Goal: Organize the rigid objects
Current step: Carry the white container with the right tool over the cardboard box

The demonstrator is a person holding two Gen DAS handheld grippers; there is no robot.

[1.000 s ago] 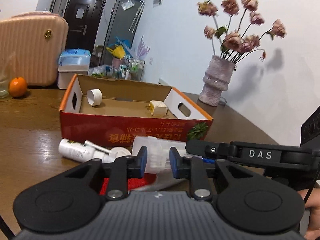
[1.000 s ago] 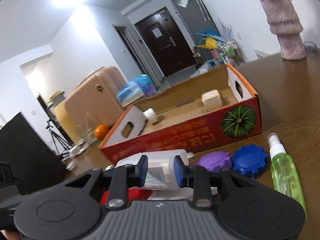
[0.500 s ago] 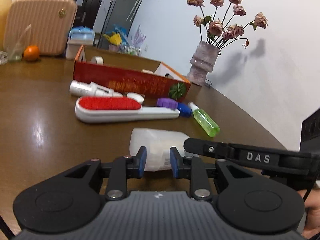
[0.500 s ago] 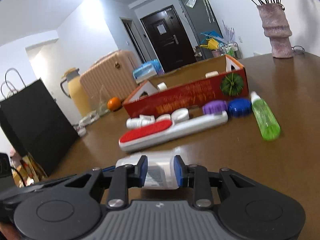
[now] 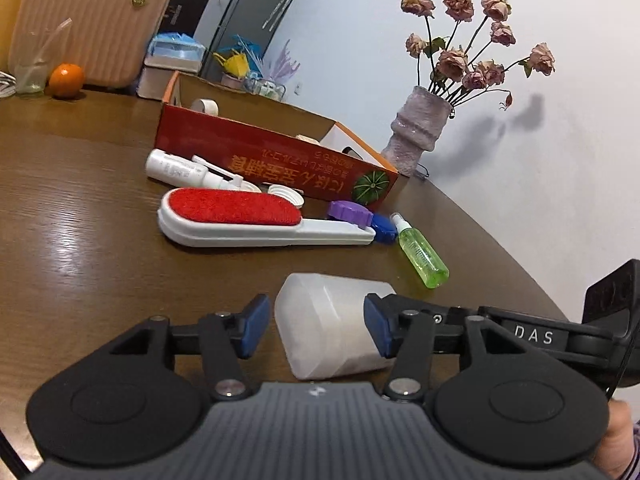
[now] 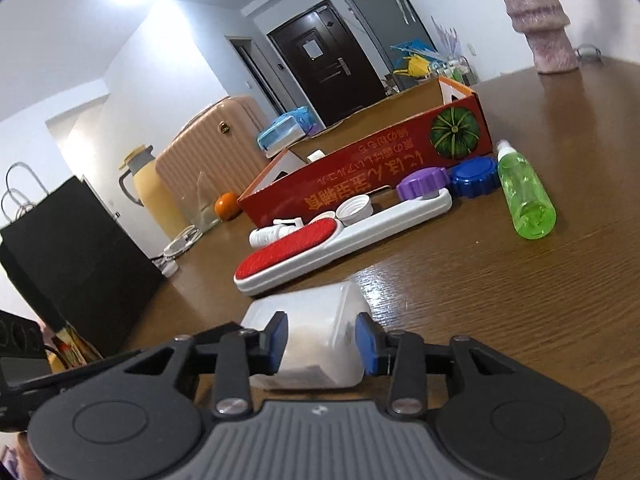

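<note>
A translucent white container (image 5: 328, 332) lies on its side on the brown table, close in front of both cameras. My left gripper (image 5: 316, 330) straddles it with its jaws opening; the left pad stands clear of the container's side. My right gripper (image 6: 321, 342) straddles the same container (image 6: 316, 332) from its other end, jaws also opening, pads just off it. Further back stands the red cardboard box (image 5: 280, 160), with a white tape roll (image 5: 205, 106) inside.
In front of the box lie a red-and-white lint brush (image 5: 240, 220), a white spray bottle (image 5: 176, 168), a white lid (image 5: 286, 194), purple (image 5: 346, 212) and blue (image 5: 384, 228) caps and a green spray bottle (image 5: 422, 256). A vase (image 5: 420, 128) stands by the wall.
Both grippers have drawn back from the box with the container and lowered it onto the near table. Both pairs of jaws have widened off it.
</note>
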